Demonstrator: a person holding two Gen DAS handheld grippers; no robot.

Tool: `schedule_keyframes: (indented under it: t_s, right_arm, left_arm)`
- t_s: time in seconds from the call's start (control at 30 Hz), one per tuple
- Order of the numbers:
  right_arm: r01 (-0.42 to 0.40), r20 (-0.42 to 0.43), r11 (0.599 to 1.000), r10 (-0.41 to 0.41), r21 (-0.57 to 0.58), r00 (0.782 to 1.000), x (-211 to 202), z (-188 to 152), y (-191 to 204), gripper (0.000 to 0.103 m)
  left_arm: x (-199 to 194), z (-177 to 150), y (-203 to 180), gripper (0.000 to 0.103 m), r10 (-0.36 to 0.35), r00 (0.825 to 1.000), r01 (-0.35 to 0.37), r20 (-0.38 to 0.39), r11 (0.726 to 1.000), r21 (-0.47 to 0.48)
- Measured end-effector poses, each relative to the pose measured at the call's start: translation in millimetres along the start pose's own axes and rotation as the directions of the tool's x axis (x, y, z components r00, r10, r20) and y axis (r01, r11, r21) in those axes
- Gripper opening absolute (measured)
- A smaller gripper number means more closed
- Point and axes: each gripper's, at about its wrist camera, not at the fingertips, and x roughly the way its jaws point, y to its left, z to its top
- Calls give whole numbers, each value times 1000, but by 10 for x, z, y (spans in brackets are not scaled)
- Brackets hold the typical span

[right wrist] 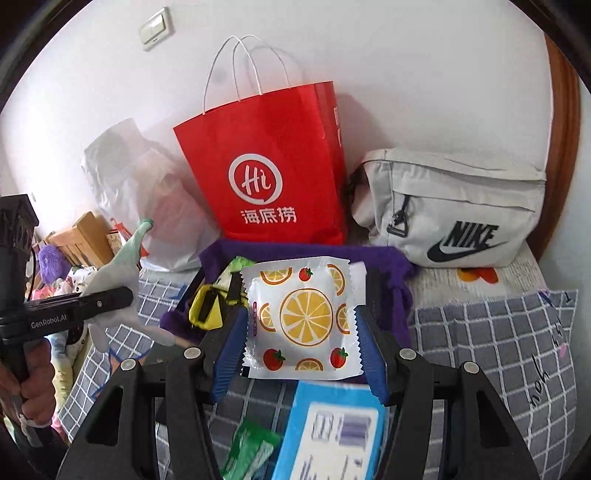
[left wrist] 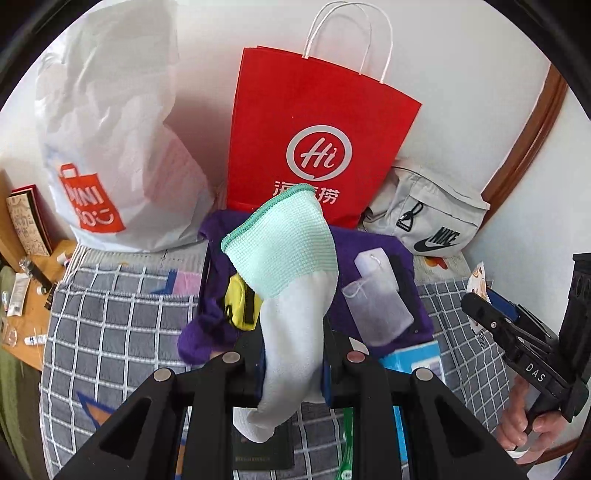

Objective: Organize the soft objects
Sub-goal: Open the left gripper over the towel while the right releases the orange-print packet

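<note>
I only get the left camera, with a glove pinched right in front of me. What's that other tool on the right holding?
Observer: The right gripper is shut on a sealed white packet printed with orange slices.
Operator: Can you see my glove from there?
Observer: Yes. The left gripper holds the glove, and a purple plush toy sits behind it.
Operator: Anything on the wall?
Observer: A light switch, up left of the red bag.

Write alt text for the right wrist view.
The right hand-held gripper grips a white packet printed with orange slices and strawberries above a purple cloth bin. Behind stand a red paper bag and a grey Nike bag; the left hand-held gripper holds a glove.
</note>
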Motion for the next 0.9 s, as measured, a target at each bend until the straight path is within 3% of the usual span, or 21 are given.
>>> schedule_keyframes:
  t_s: [0.33, 0.9]
  right_arm:
    - [-3, -15, 999, 2, -36, 1000, 400, 253, -24, 58]
    - [-38, -196, 998, 29, -42, 980, 1239, 67, -168, 58]
  left_arm:
    - [463, 285, -63, 21, -46, 998, 45, -43, 999, -23]
    - [1362, 321, -79, 22, -139, 975, 138, -176, 990, -19]
